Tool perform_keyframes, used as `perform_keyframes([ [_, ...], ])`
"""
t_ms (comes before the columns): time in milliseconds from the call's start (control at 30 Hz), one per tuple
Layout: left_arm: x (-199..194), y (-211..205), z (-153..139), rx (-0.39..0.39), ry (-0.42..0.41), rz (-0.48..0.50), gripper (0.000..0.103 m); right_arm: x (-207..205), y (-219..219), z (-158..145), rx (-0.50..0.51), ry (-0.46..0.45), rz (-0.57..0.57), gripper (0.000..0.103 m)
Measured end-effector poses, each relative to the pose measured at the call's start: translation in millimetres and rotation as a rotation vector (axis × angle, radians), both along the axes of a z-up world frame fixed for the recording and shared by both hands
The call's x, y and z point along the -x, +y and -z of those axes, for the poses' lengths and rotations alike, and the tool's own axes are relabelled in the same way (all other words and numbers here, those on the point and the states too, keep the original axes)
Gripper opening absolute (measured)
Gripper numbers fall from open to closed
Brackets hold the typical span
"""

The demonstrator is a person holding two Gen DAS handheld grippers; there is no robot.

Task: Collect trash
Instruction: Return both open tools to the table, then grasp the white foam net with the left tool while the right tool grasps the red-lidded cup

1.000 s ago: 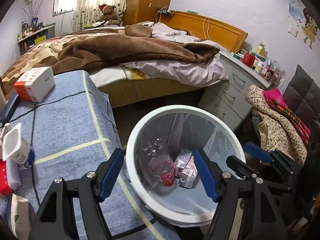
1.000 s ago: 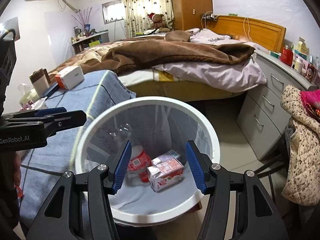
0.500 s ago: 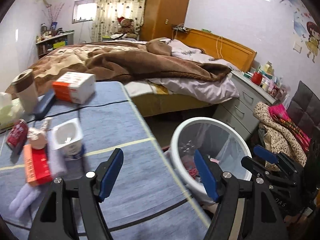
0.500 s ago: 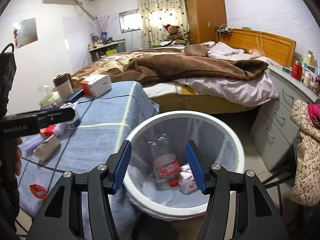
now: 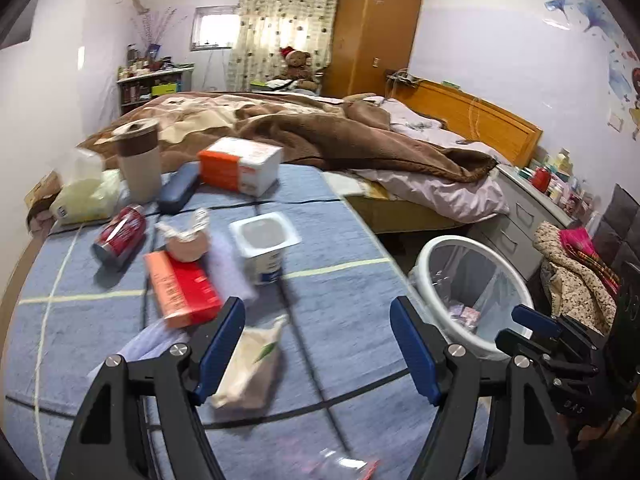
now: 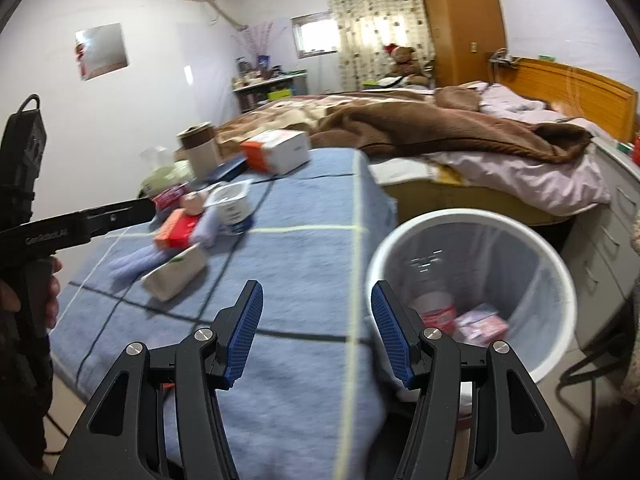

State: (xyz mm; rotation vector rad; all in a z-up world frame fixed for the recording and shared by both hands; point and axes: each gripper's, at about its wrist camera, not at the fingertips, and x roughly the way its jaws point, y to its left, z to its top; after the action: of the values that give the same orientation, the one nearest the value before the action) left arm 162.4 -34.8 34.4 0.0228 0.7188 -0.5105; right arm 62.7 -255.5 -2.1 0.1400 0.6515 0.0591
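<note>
A: So, from the left wrist, what can you count?

B: One left gripper (image 5: 316,344), jaws apart with nothing between the pads. Under it is one table (image 5: 344,216) in a blue cloth. Beyond the jaws stands one white yogurt cup (image 5: 264,250), upright, mouth up. Left of that lie one red carton (image 5: 180,286), flat, long axis running away from the gripper, and one red can (image 5: 120,234) on its side, its near end towards the gripper. One beige pouch (image 5: 250,364) lies just under the left finger, long axis away from the gripper and leaning right. One trash bin (image 5: 472,292) stands to the right, off the table's edge, upright.

A: And the right wrist view?

B: One right gripper (image 6: 316,334), jaws likewise parted and empty, over the cloth. The bin (image 6: 472,280) is just right of the right finger, with two or three pieces of trash in it, too blurred to count. The pouch (image 6: 174,276), carton (image 6: 176,230) and cup (image 6: 230,204) sit ahead and left. At the far left, the left gripper's arm (image 6: 86,224) reaches over the table, held by a hand (image 6: 50,296).
</note>
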Motion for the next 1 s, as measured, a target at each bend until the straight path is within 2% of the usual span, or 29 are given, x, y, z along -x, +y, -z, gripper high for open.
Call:
perform_keyframes([
  [233, 4, 50, 14, -0.026, 0.01, -0.084, 0.077, 0, 45, 13, -0.049, 0.039, -0.16, 0.058],
  [533, -1, 108, 33, -0.065, 0.041, -0.175, 0.077, 1, 89, 24, -0.045, 0.075, -0.292, 0.058],
  [667, -8, 122, 44, -0.058, 0.074, -0.177, 0.077, 1, 101, 29, -0.055, 0.097, -0.325, 0.058],
  [833, -20, 130, 59, -0.123, 0.08, -0.184, 0.079, 0, 116, 38, -0.025, 0.133, -0.349, 0.059],
  [900, -24, 126, 63, -0.164, 0.068, -0.152, 0.081, -1, 120, 41, -0.012, 0.146, -0.347, 0.059],
  [1000, -34, 125, 71, -0.181, 0.097, -0.117, 0.081, -3, 124, 46, 0.001, 0.166, -0.342, 0.059],
])
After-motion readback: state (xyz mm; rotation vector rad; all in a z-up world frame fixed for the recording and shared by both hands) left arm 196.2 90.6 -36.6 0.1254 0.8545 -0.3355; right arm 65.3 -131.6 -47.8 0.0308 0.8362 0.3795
